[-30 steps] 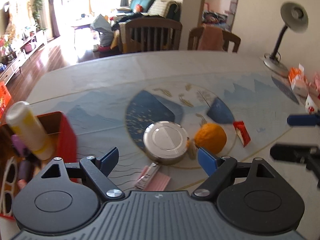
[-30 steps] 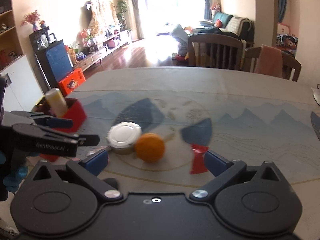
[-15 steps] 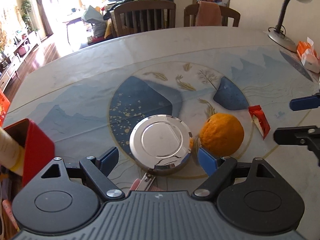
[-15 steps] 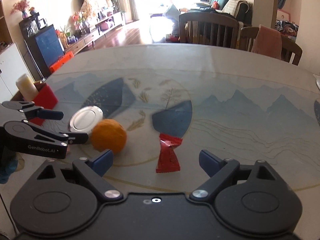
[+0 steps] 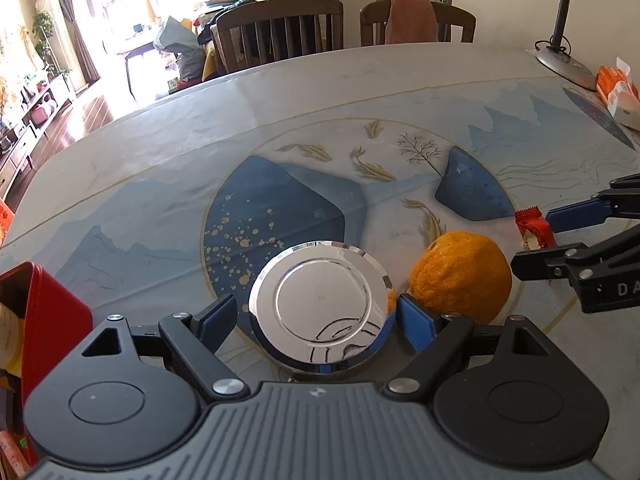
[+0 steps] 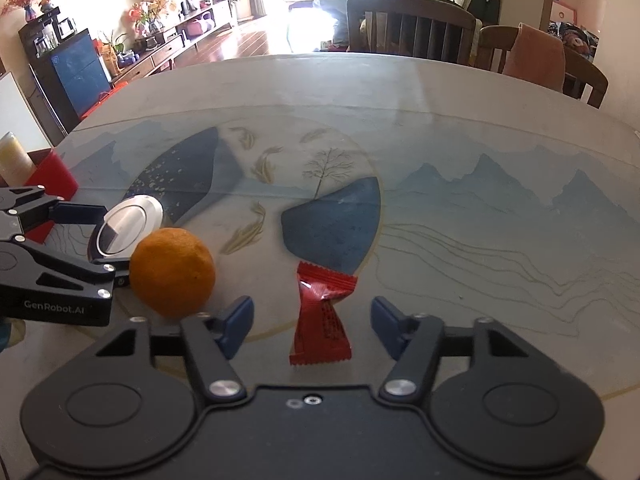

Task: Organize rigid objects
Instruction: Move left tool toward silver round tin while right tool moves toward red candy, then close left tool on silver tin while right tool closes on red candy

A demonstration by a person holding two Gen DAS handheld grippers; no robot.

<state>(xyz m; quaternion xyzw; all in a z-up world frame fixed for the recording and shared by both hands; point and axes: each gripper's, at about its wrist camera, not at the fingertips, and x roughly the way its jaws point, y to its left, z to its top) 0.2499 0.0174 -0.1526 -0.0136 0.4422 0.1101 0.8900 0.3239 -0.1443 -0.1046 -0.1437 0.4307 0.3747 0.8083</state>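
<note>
Now both hands are at the reaching step, each lining up on its own piece. The left gripper (image 5: 316, 316) stands wide, its blue pads flanking the round, mirror-bright metal tin (image 5: 320, 304) on the painted table (image 5: 160, 184) without pressing it; the right-hand pad sits just beside the dimpled orange fruit (image 5: 460, 276), which lies next to the tin. The right gripper (image 6: 312, 322) has its jaws closing around the red foil-wrapped candy (image 6: 320, 312), which lies flat between them, both pads clear of the wrapper as yet. At the left edge stands a red open box (image 5: 52, 320) with a pale yellow-white tube (image 6: 14, 156) in it, probably the bin meant for these things, though its inside is barely visible. Next, the left hand needs to squeeze on the tin's rim without nudging the orange, while the right should finish closing on the candy's narrow waist, low enough to catch the flat wrapper, before lifting.
</note>
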